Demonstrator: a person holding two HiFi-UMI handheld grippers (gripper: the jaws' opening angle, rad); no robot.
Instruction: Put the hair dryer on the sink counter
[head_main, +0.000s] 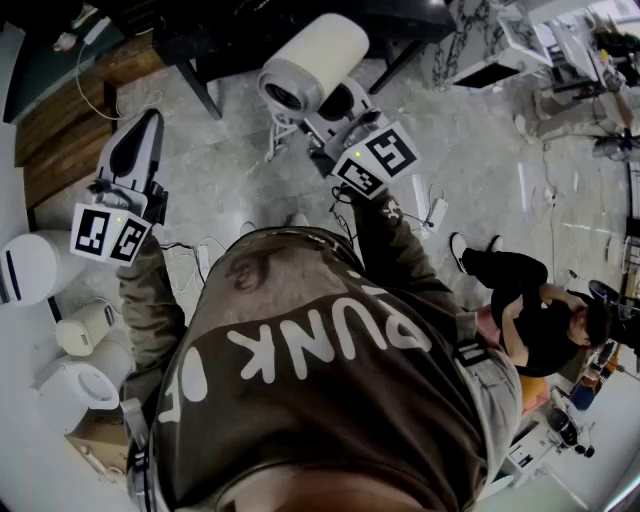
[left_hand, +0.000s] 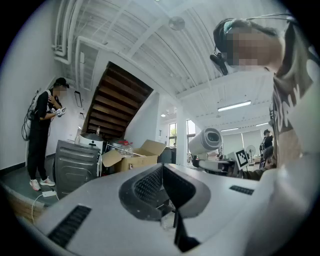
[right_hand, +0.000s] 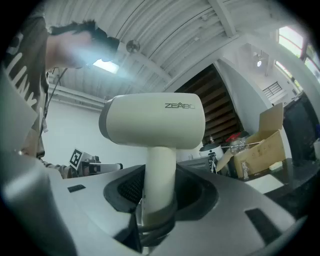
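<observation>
A cream hair dryer (head_main: 312, 58) stands up from my right gripper (head_main: 338, 108), which is shut on its handle. In the right gripper view the hair dryer's (right_hand: 155, 122) barrel lies crosswise above the handle, the right gripper (right_hand: 159, 176) clamps the handle low down, and the cord's dark collar sits just below the pads. My left gripper (head_main: 148, 122) is held out at the left with its jaws together and nothing in them. From the left gripper (left_hand: 164, 169) I see the hair dryer (left_hand: 205, 141) off to the right. I cannot make out a sink counter in any view.
White appliances (head_main: 78, 385) and a round white unit (head_main: 25, 268) stand at the left over a stone floor with loose cables (head_main: 205, 258). A dark table's legs (head_main: 205, 95) are ahead. A person (head_main: 530, 315) sits at the right. A cardboard box (left_hand: 132, 156) and a standing person (left_hand: 42, 132) are beyond.
</observation>
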